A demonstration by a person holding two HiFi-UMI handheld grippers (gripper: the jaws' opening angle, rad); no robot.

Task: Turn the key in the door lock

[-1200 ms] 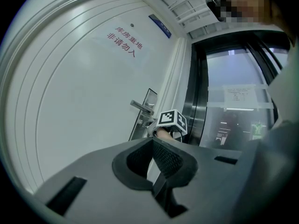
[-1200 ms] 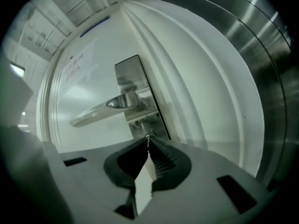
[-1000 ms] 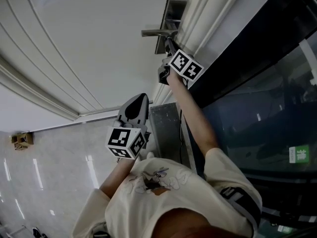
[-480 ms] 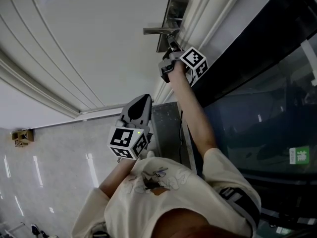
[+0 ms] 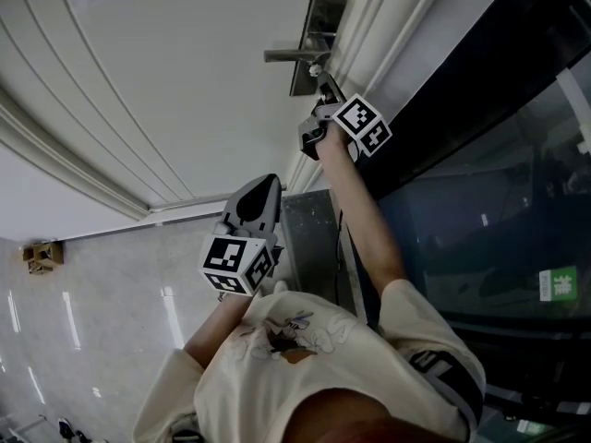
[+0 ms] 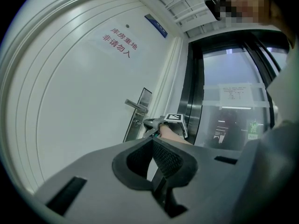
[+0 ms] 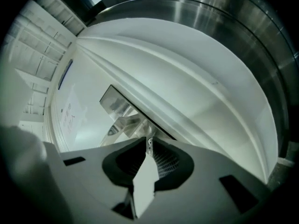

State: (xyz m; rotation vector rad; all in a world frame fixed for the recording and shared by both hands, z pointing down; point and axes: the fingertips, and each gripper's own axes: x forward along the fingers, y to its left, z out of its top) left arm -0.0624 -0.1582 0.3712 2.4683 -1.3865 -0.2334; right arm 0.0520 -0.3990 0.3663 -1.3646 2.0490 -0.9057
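The steel lock plate (image 5: 319,26) with its lever handle (image 5: 288,55) sits on the white door (image 5: 185,72). A small silver key (image 7: 149,143) sticks out below the handle. My right gripper (image 5: 321,79) points at the lock with the key head between its fingertips. Its jaws are opening and a narrow gap shows between them in the right gripper view. My left gripper (image 5: 262,183) hangs back from the door with its jaws shut on nothing. In the left gripper view the right gripper (image 6: 149,123) reaches to the lock plate (image 6: 139,115).
A white door frame (image 5: 369,35) runs beside the lock, with dark glass panels (image 5: 489,201) to its right. A grey metal box (image 5: 309,238) stands at the door's foot on the glossy tiled floor (image 5: 83,340). A red-lettered notice (image 6: 119,41) is on the door.
The right gripper has rolled at the lock, its marker cube swinging to the right. The left gripper has stayed where it was.
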